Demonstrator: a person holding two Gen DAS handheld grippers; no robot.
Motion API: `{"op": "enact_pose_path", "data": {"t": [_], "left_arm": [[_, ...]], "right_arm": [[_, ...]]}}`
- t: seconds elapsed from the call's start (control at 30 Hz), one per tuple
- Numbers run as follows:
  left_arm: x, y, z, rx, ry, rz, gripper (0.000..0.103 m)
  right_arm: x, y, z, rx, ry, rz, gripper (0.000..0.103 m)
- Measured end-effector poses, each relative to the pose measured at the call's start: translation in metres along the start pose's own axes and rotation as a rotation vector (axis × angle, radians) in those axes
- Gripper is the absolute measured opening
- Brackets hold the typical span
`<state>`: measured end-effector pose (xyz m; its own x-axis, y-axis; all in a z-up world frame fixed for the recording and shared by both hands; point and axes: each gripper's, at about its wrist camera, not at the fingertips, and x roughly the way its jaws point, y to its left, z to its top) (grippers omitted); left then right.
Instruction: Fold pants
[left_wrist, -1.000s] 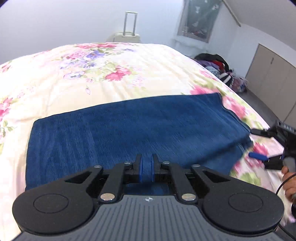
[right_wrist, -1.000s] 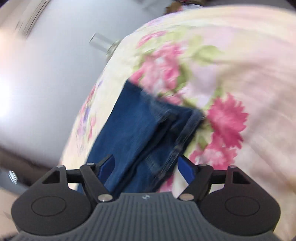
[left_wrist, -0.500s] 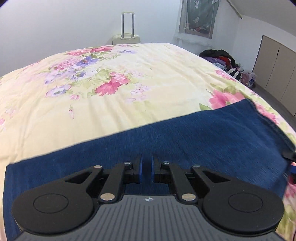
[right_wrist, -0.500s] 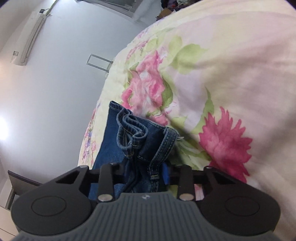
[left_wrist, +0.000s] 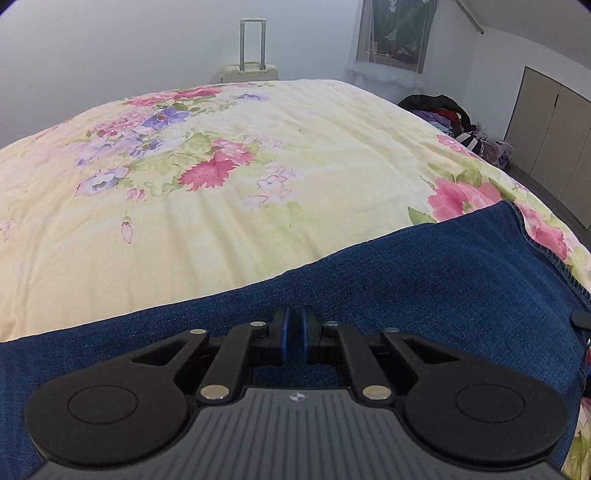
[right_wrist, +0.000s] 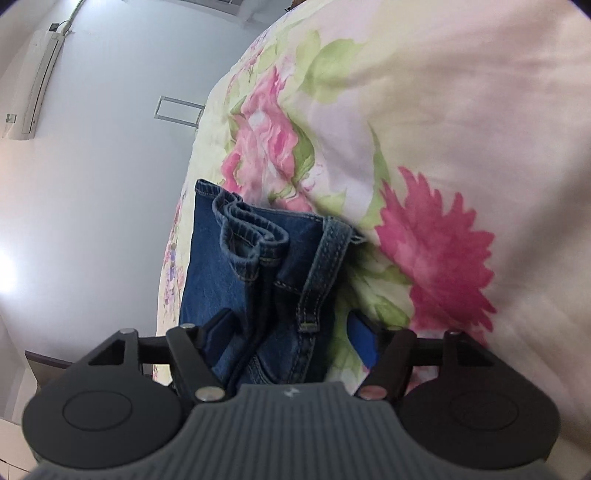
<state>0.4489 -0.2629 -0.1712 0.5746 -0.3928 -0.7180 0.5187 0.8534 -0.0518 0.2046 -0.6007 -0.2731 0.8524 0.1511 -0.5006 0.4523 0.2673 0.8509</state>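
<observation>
The blue denim pants (left_wrist: 424, 273) lie folded lengthwise across the near part of a floral bedspread (left_wrist: 221, 177). My left gripper (left_wrist: 293, 334) sits low over the pants' near edge, its blue pads almost together with a thin gap; whether cloth is pinched is hidden. In the right wrist view the bunched waistband end of the pants (right_wrist: 266, 258) runs between the fingers of my right gripper (right_wrist: 291, 336). Those blue pads stand wide apart on either side of the denim, not pressing it.
A cream suitcase (left_wrist: 251, 70) stands against the far wall behind the bed. A pile of clothes (left_wrist: 454, 118) lies on the floor at the right, beside beige cabinets (left_wrist: 554, 147). The bedspread stretches far ahead of the pants.
My right gripper closed on the waistband end half a second ago and has now opened wide again. My left gripper has sunk lower and closer to the pants, staying nearly closed.
</observation>
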Motion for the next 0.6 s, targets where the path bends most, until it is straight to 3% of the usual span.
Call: {"op": "enact_pose_path", "data": {"t": [0.07,0.17,0.3,0.43,0.6], "left_arm": [[0.0,0.0,0.002,0.003,0.005,-0.001,0.009],[0.003,0.001,0.005,0.018,0.007,-0.004,0.009],[0.015,-0.002,0.009,0.049,0.019,0.006,0.009],[0.03,-0.004,0.008,0.06,0.031,0.015,0.008],[0.016,-0.009,0.006,0.041,0.042,0.036,0.007]], "right_arm": [[0.005,0.001,0.007,0.007,-0.023,0.009,0.058],[0.007,-0.003,0.012,0.053,-0.043,0.04,0.042],[-0.01,0.019,0.004,-0.111,-0.103,0.043,0.029],[-0.019,0.041,-0.005,-0.272,-0.156,0.034,0.027],[-0.024,0.045,-0.012,-0.331,-0.186,0.028,0.026]]}}
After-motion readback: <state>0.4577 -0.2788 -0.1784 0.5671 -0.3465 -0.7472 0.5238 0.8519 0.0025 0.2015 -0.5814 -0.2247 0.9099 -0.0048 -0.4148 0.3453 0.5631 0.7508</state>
